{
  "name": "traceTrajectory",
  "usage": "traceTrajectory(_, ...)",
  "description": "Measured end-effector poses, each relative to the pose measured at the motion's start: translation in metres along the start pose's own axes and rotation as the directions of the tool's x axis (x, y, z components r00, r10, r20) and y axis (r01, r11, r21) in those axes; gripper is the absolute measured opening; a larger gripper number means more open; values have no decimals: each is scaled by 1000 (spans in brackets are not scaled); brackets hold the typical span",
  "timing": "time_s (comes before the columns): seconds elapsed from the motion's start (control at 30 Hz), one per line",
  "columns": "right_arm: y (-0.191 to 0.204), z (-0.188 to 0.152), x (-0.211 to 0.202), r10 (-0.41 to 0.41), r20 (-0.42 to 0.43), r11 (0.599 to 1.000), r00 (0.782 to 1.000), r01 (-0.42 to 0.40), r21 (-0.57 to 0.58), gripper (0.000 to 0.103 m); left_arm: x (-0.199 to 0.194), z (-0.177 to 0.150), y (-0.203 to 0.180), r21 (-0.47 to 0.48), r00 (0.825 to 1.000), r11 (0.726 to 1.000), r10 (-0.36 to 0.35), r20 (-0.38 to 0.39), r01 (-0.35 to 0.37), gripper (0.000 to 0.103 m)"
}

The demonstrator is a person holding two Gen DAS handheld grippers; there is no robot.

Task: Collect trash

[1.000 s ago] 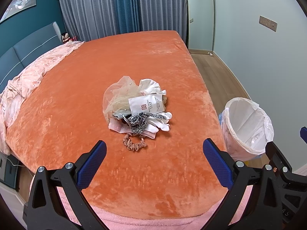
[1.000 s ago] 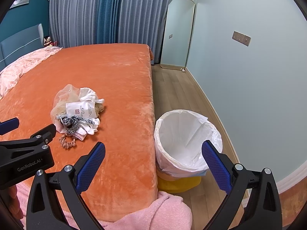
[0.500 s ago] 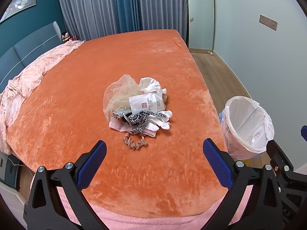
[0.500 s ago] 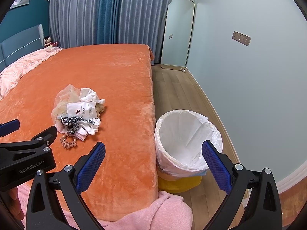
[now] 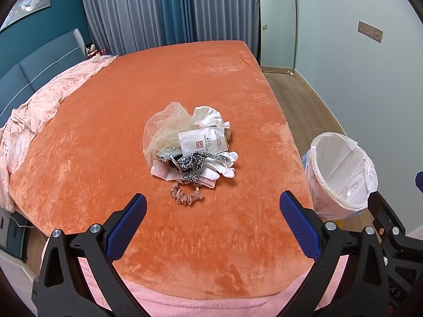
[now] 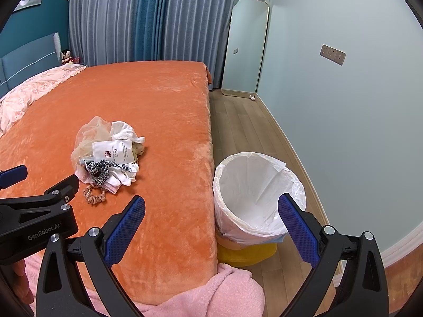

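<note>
A pile of trash [image 5: 189, 144] lies on the orange bed [image 5: 132, 100]: a white hotel packet [image 5: 203, 142], sheer beige mesh, white cloth, a leopard-print strip and a pink scrunchie [image 5: 186, 195]. The pile also shows in the right wrist view [image 6: 108, 155]. A bin with a white liner [image 6: 257, 198] stands on the floor right of the bed, and shows in the left wrist view [image 5: 342, 171]. My left gripper [image 5: 212, 214] is open and empty, just short of the scrunchie. My right gripper [image 6: 211, 216] is open and empty over the bed edge and bin.
A pink fleece blanket [image 6: 211, 290] hangs at the bed's near edge. A pink quilt [image 5: 39, 105] lies bunched at the left. A standing mirror [image 6: 244, 47] leans on the far wall. Wooden floor [image 6: 238, 132] runs between bed and wall.
Both grippers have moved forward a little toward the pile, which now looks slightly nearer. The jaws stay open.
</note>
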State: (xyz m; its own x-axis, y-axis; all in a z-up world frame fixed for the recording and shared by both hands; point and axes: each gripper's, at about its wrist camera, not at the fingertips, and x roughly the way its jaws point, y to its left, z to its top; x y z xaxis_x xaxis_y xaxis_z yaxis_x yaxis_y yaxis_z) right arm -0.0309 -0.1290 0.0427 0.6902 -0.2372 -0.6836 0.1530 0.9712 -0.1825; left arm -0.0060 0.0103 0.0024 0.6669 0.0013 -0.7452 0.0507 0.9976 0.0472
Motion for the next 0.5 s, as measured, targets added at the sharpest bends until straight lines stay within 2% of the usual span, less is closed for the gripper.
traceTrajectory(0.5, 1, 1, -2, -3, 2, 1000, 1000, 3, -1, 96, 0, 0, 0, 1, 1000, 1000, 0, -1, 0, 96)
